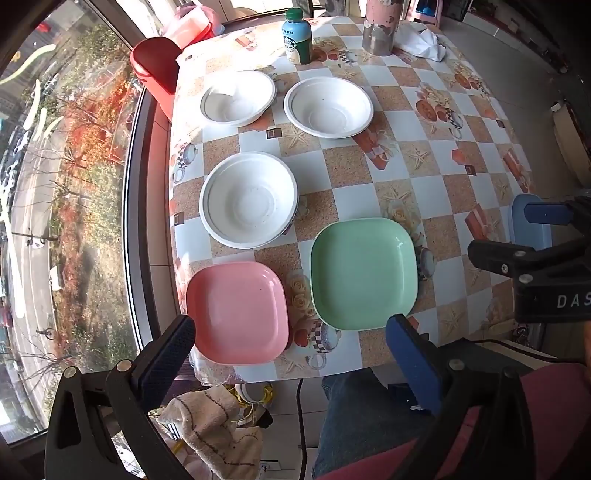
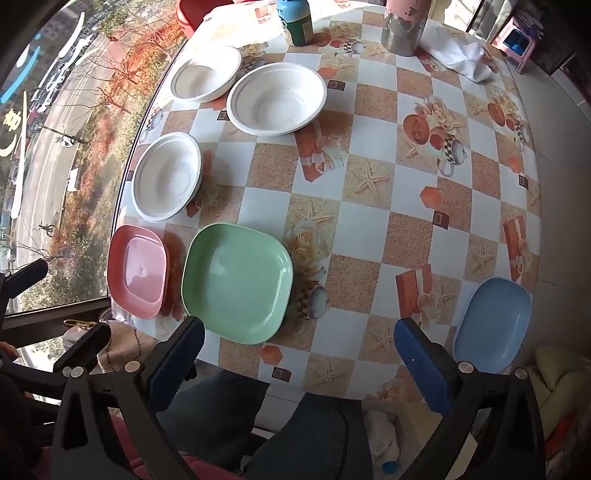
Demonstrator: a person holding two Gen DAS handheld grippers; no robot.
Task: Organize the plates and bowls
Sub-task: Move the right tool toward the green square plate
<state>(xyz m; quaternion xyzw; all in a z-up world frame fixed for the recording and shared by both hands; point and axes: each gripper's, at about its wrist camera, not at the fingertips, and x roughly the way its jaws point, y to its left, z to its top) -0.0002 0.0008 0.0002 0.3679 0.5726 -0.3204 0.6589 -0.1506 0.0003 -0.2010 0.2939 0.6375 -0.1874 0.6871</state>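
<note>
Three white bowls sit on the checkered table (image 1: 424,192): a near one (image 1: 248,199) (image 2: 167,176), a far left one (image 1: 238,98) (image 2: 207,73) and a far right one (image 1: 328,107) (image 2: 276,98). A pink plate (image 1: 238,312) (image 2: 138,270) lies at the near left edge, a green plate (image 1: 364,273) (image 2: 238,282) beside it, a blue plate (image 2: 493,323) (image 1: 526,221) at the near right edge. My left gripper (image 1: 291,350) is open and empty, above the near edge between the pink and green plates. My right gripper (image 2: 299,354) is open and empty, between the green and blue plates.
A green-capped bottle (image 1: 297,37) (image 2: 295,20), a pink and grey tumbler (image 1: 380,26) (image 2: 404,26) and a crumpled white cloth (image 1: 424,40) (image 2: 461,55) stand at the table's far side. A red bin (image 1: 155,70) sits by the window. A towel (image 1: 210,428) lies below the table edge.
</note>
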